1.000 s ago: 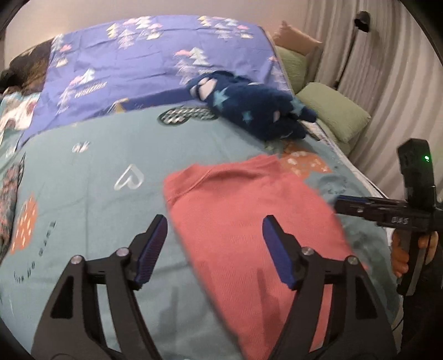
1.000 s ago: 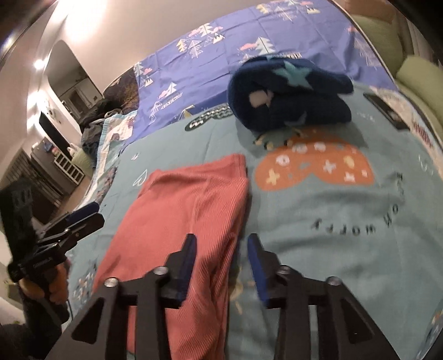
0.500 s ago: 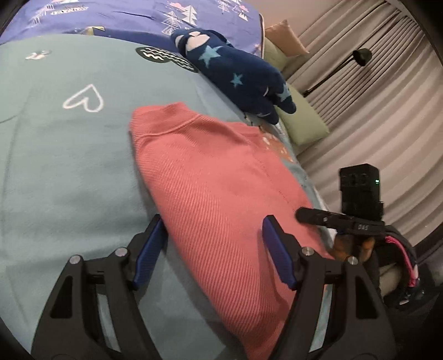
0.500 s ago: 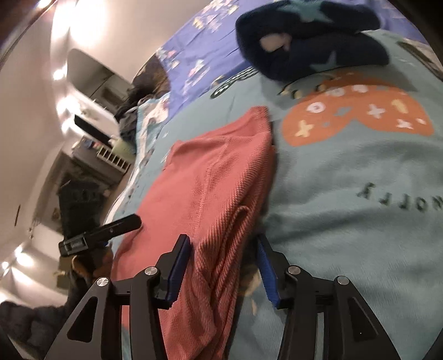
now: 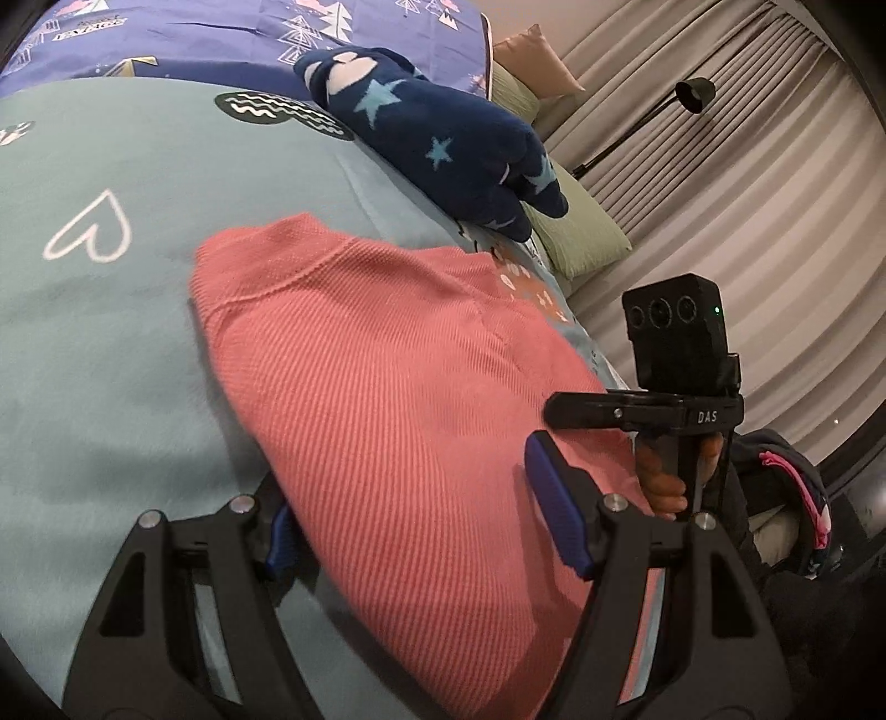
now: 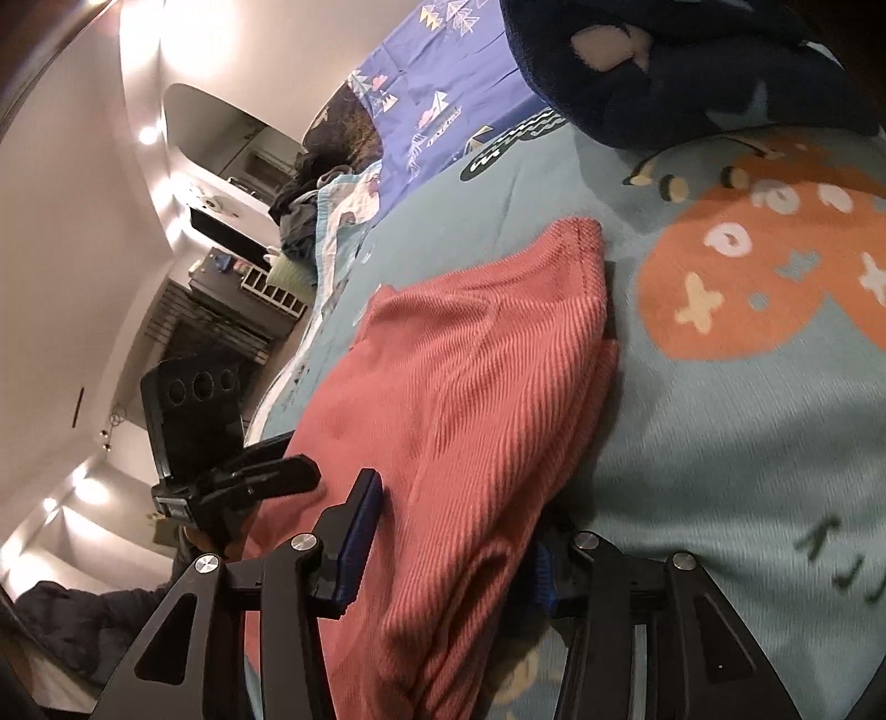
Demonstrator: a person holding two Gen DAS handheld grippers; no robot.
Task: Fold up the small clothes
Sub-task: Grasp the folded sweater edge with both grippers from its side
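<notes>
A small coral-pink ribbed top [image 5: 387, 399] lies folded lengthwise on the teal bedspread [image 5: 83, 343]. My left gripper [image 5: 421, 515] is open and straddles its near left edge, with cloth between the blue pads [image 5: 554, 515]; the left pad is partly hidden under the cloth. My right gripper [image 6: 448, 548] is open and straddles the top's [image 6: 476, 387] near right edge, its right pad mostly hidden below the fabric. Each gripper shows in the other's view: the right [image 5: 653, 410], the left [image 6: 232, 471].
A navy star-print plush garment [image 5: 443, 144] lies further back on the bed, also in the right wrist view [image 6: 692, 66]. Green pillows [image 5: 581, 238], curtains and a floor lamp [image 5: 692, 94] stand on the right. A purple sheet [image 5: 194, 33] covers the head end.
Both grippers have moved down and forward onto the top's near edges. The cloth now sits between each pair of open jaws. The top itself has barely shifted.
</notes>
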